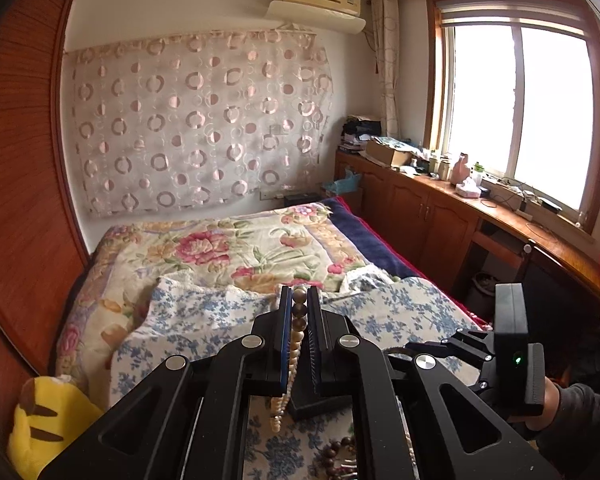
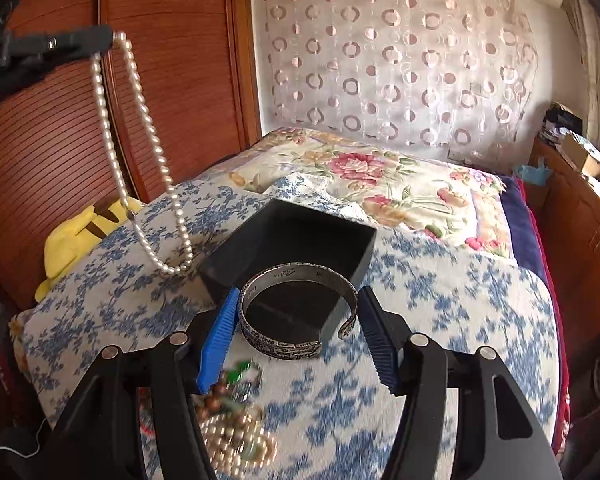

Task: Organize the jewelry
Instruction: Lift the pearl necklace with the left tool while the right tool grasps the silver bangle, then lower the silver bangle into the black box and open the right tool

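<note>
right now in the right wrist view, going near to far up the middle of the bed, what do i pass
jewelry pile → silver cuff bracelet between the right claw fingers → black box → floral quilt → circle-patterned curtain on the far wall

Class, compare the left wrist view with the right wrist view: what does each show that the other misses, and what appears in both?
Only the left wrist view shows the window and the air conditioner. Only the right wrist view shows the silver cuff bracelet between the right gripper fingers, above the open black box. Both show the pearl necklace pinched in the left gripper, the floral bedding and the yellow plush toy.
</note>
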`<state>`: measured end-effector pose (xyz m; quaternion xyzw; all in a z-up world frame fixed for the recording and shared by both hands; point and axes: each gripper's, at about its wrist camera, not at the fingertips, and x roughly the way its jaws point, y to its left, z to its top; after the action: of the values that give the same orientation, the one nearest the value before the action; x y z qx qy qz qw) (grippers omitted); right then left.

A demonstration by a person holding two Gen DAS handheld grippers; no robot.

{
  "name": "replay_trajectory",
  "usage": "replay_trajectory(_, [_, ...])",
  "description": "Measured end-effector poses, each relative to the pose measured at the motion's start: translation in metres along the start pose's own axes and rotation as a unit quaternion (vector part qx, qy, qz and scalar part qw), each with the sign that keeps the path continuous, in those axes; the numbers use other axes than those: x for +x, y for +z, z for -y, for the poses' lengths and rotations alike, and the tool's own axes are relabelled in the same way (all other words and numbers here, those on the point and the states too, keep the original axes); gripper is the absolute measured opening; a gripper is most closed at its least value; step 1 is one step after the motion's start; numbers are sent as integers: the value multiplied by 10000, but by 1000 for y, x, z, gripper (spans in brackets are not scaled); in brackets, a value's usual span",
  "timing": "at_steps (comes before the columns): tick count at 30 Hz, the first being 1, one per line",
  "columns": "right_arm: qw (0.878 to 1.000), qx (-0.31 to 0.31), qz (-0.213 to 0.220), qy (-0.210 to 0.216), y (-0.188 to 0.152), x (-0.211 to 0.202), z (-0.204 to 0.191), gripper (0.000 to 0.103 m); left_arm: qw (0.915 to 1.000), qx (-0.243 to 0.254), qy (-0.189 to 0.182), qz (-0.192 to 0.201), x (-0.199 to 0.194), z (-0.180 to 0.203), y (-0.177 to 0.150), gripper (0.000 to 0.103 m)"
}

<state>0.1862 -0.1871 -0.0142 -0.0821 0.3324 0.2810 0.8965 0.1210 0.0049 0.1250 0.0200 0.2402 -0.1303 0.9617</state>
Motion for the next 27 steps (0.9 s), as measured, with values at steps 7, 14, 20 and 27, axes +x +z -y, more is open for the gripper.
replay_trajectory(7, [9999, -124, -112, -30, 16, 39, 2, 63, 9999, 37, 166, 13, 11, -7, 17, 7])
replay_trajectory(14, [9995, 130, -262, 90, 19, 61, 11, 64, 9998, 38, 198, -7, 20, -8, 28, 7])
replay_trajectory(20, [9992, 221, -270, 177, 20, 62, 20, 67, 9998, 47, 188, -36, 30, -6, 32, 7])
replay_trajectory(27, [9995, 253, -196, 55, 9, 43, 34, 67, 9998, 71, 130, -101, 53, 3, 30, 7])
